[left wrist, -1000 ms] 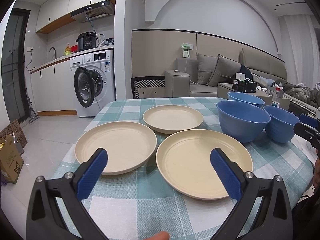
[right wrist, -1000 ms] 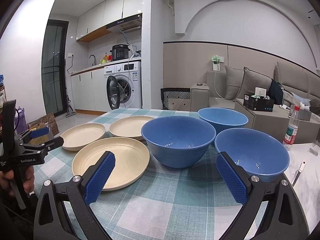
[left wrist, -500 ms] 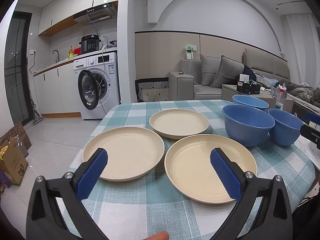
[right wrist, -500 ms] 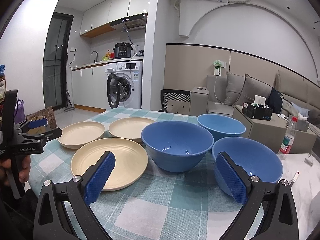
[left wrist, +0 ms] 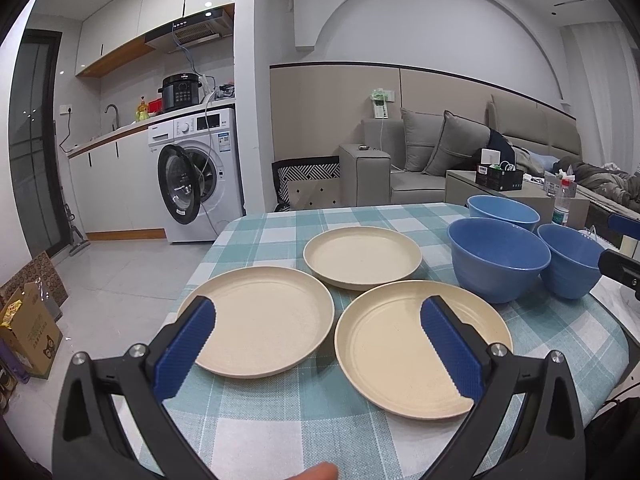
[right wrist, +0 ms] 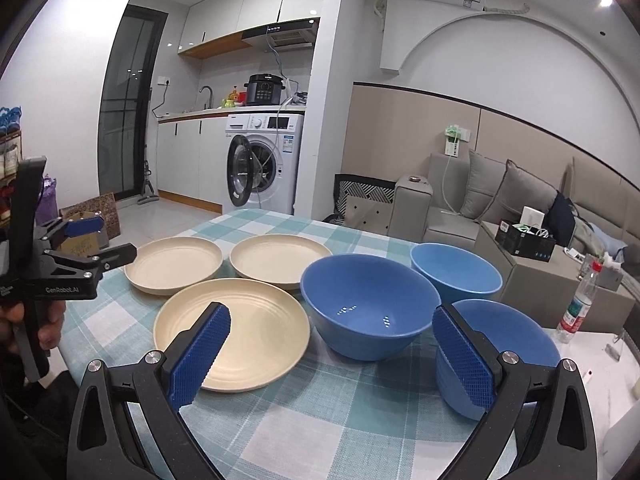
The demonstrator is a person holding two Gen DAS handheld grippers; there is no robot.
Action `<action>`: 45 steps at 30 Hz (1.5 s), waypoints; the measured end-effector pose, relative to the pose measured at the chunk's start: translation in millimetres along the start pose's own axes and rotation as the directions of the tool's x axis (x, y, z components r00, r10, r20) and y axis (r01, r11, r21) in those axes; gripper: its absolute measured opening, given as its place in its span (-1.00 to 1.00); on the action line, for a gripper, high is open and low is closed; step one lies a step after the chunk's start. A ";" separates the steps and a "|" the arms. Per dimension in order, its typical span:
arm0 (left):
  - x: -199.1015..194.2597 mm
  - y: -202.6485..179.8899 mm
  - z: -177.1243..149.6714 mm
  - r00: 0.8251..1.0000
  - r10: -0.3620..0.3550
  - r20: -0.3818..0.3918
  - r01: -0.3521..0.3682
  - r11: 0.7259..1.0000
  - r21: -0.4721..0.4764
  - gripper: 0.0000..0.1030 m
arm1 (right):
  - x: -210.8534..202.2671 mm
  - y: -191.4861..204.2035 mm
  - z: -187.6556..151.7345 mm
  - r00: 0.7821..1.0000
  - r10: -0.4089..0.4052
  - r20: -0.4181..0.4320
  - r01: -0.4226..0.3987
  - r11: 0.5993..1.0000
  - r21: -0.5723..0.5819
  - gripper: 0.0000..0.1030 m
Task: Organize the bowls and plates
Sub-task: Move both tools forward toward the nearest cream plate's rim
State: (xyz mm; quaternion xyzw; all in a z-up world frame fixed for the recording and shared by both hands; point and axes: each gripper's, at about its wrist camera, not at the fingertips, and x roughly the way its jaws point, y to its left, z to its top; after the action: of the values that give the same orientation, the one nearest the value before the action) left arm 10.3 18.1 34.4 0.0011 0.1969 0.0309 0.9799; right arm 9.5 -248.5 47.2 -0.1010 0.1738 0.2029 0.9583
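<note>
Three cream plates lie on the checked tablecloth: a left plate (left wrist: 260, 320), a far plate (left wrist: 362, 256) and a near right plate (left wrist: 408, 344). Three blue bowls stand to the right: a big one (left wrist: 498, 256), a far one (left wrist: 502, 208) and a right one (left wrist: 570, 260). My left gripper (left wrist: 318, 344) is open and empty, held above the near edge before the plates. My right gripper (right wrist: 330, 356) is open and empty, in front of the big bowl (right wrist: 368, 304) and beside the near bowl (right wrist: 508, 344). The left gripper shows in the right wrist view (right wrist: 86, 236).
The table (left wrist: 280, 432) drops off at its left and near edges. A washing machine (left wrist: 196, 176) with an open door stands behind. A sofa (left wrist: 440, 160) and a low table with a water bottle (right wrist: 578, 304) are to the right. A cardboard box (left wrist: 28, 332) sits on the floor.
Both grippers have pulled back and risen a little, so plates and bowls look smaller and lower. The jaws stayed open. Nothing on the table moved.
</note>
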 end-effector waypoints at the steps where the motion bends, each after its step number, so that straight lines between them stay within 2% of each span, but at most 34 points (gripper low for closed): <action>1: 0.3 0.8 1.9 1.000 0.003 -0.002 -0.003 1.000 -0.002 1.00 | 0.4 -1.2 2.9 1.000 0.005 0.000 -0.005 1.000 0.006 1.00; 15: 6.7 20.3 26.4 0.999 0.044 -0.018 -0.044 0.999 -0.031 1.00 | 9.6 -16.2 49.2 0.999 0.040 0.014 -0.041 0.997 0.071 1.00; 18: 8.9 24.1 30.7 0.997 0.071 -0.021 -0.071 0.997 -0.032 1.00 | 12.2 -16.2 57.6 0.999 0.047 0.024 -0.049 0.996 0.073 1.00; 25: 21.8 39.3 41.0 0.992 0.107 -0.069 -0.112 0.991 -0.074 1.00 | 22.4 -9.7 76.6 0.997 0.074 0.035 -0.076 0.995 0.058 1.00; 28: 22.8 45.5 44.0 0.996 0.075 -0.055 -0.082 0.989 -0.122 1.00 | 29.8 -5.5 82.0 0.995 0.091 0.029 -0.092 0.994 0.056 1.00; 33: 28.5 49.4 49.8 0.985 0.160 -0.059 -0.164 0.983 -0.087 1.00 | 45.2 3.0 90.0 0.993 0.121 0.014 -0.121 0.991 0.057 1.00; 38: 36.5 59.7 53.8 0.983 0.163 -0.079 -0.170 0.981 -0.096 1.00 | 62.4 13.5 98.9 0.989 0.148 0.007 -0.148 0.988 0.046 1.00; 45: 39.7 74.4 62.6 0.975 0.212 -0.061 -0.217 0.971 -0.098 1.00 | 86.6 30.8 110.5 0.984 0.178 -0.007 -0.177 0.983 0.039 0.99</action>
State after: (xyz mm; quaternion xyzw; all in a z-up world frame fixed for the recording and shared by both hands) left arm 66.6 95.4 77.8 -0.0293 0.2182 0.1470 0.9643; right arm 103.0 -161.1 112.6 -0.0680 0.1911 0.2836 0.9372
